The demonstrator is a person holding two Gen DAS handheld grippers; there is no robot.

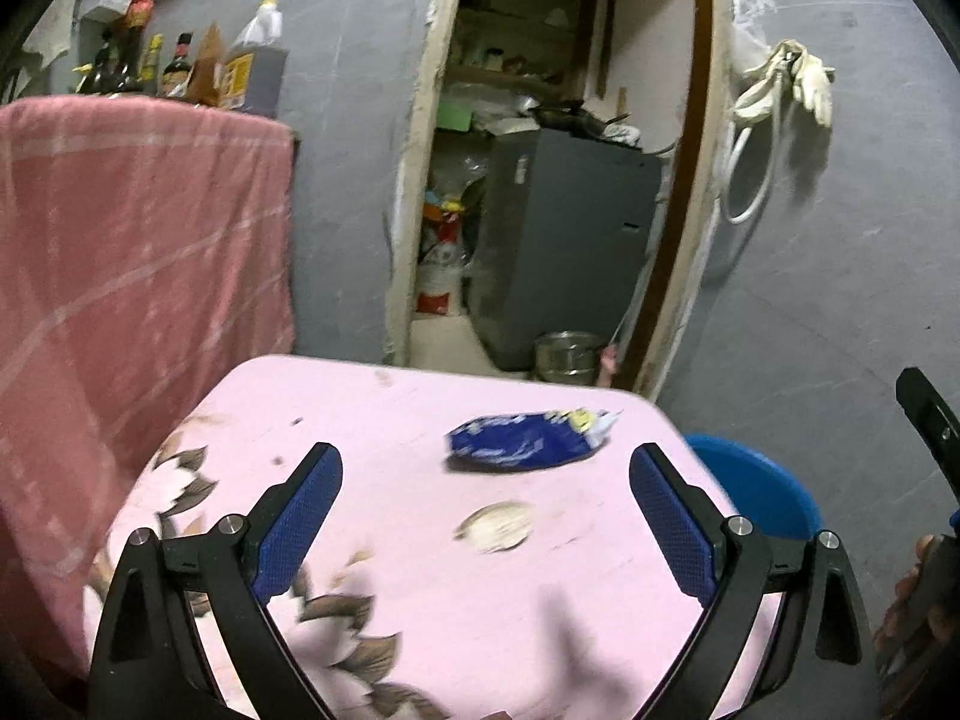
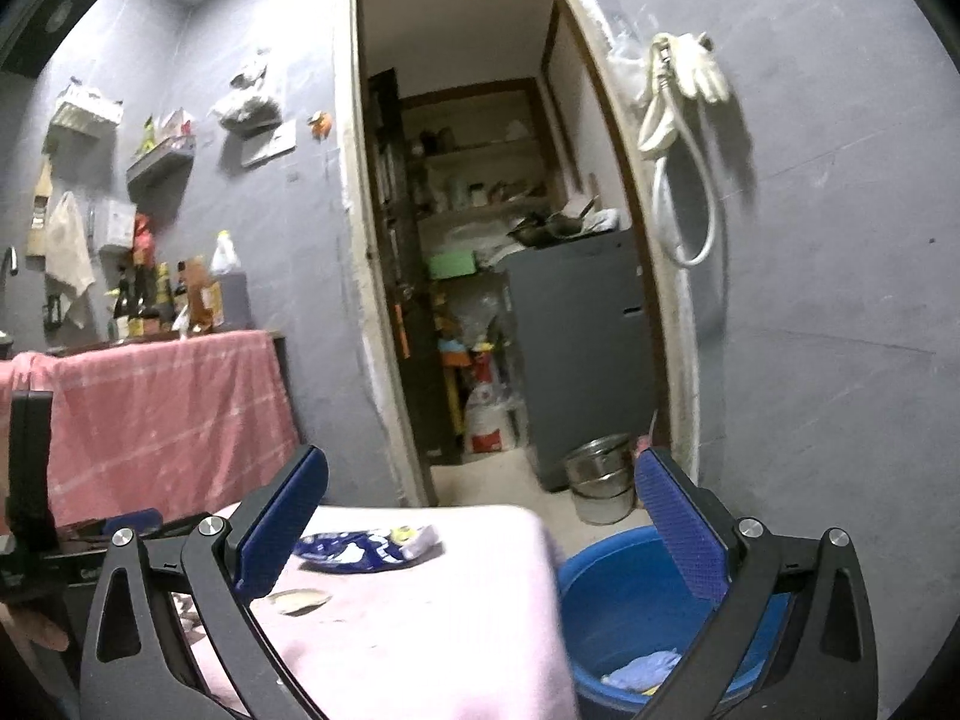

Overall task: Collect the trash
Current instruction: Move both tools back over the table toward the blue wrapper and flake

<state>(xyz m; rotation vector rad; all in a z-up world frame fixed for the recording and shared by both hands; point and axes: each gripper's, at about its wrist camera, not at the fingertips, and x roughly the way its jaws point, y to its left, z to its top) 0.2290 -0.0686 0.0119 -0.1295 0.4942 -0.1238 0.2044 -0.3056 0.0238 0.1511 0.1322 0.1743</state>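
A crumpled blue snack wrapper (image 1: 525,435) (image 2: 366,549) lies near the far edge of the pink table (image 1: 420,600) (image 2: 432,630). A flat pale scrap (image 1: 497,527) (image 2: 298,601) lies nearer. My left gripper (image 1: 485,483) hovers open over the table with nothing between its fingers; wrapper and scrap lie ahead of them. My right gripper (image 2: 480,495) stands open and empty, between the table's right edge and a blue basin (image 2: 624,600) (image 1: 756,492) on the floor. The basin holds bluish crumpled trash (image 2: 645,669).
A pink cloth (image 1: 132,252) (image 2: 156,408) hangs at the left below a row of bottles (image 1: 180,69). Behind the table an open doorway (image 1: 540,180) leads to a storeroom. A steel pot (image 2: 600,477) stands on the floor by the door.
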